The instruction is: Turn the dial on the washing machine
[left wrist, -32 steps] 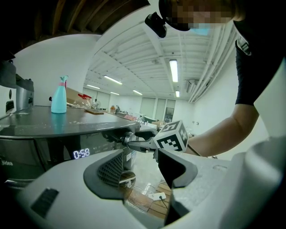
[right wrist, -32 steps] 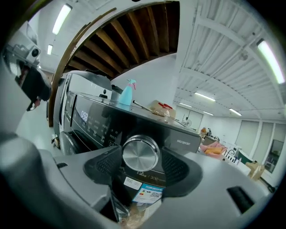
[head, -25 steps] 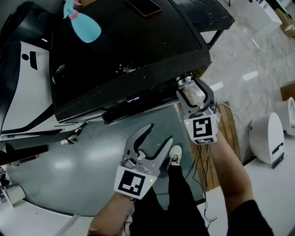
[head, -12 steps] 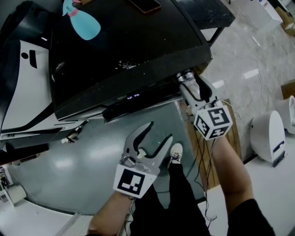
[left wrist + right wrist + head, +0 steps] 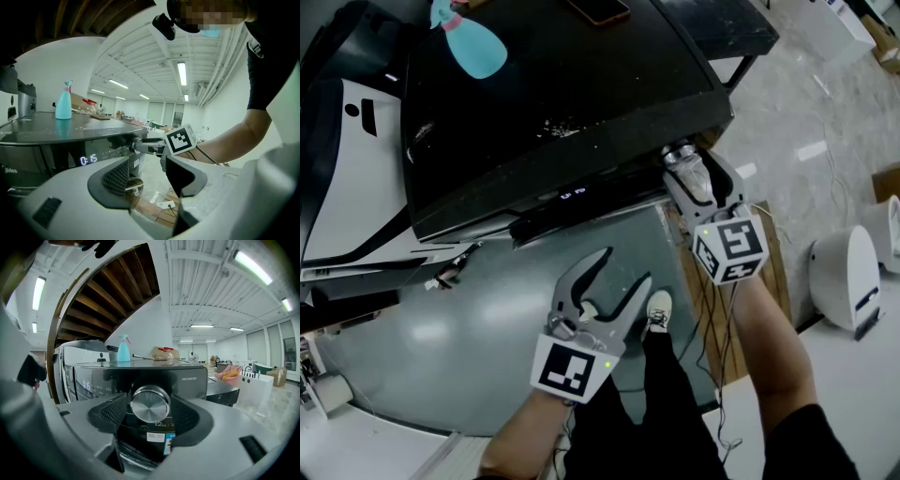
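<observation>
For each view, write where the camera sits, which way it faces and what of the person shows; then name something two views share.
Head view: on the head, facing steeply down at the washing machine; both forearms, left gripper, right gripper show.
Left gripper view: on that gripper, facing along the machine's front past open, empty jaws; right arm shows.
Right gripper view: on that gripper, facing the dial between jaws that have just been opening.
Shared: spray bottle, all three.
</observation>
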A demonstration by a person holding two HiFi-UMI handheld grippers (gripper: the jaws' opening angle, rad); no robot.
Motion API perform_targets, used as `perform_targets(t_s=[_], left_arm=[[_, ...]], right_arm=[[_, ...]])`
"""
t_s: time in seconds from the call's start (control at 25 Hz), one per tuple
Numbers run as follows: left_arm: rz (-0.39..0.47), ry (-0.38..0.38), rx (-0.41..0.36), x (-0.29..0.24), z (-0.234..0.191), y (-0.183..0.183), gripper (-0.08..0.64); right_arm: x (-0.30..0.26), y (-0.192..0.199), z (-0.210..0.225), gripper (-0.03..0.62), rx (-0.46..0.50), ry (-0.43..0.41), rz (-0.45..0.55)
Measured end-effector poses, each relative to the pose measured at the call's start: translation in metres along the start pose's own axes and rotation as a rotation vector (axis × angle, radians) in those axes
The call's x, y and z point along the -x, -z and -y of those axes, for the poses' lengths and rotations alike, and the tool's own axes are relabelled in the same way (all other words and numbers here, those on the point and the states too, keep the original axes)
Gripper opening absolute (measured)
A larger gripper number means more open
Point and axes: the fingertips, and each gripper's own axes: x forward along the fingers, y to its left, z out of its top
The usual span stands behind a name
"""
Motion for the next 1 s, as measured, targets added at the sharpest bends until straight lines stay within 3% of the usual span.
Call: perform_targets(t_s=[0.24, 0.72, 0.84, 1.0], left_arm=[[0.000, -0.002, 0.001, 0.003, 0.000, 0.002, 0.224], [0.005, -0.001, 0.018, 0.006, -0.002, 0.009, 0.224], [0.004, -0.003, 0.032, 0.007, -0.003, 0.011, 0.224], [0.011, -0.004, 0.035, 0.005, -0.005, 0.010, 0.224]], right_arm=[[-0.001, 0.000, -0.005, 0.290, 0.093, 0.008, -0.017], [-0.005, 0.006, -0.010, 0.283, 0.456, 0.063, -0.076], [-0.005, 0.005, -0.011, 0.267, 0.443, 0.075, -0.071], [-0.006, 0.001, -0.010, 0.265, 0.352, 0.068, -0.047]])
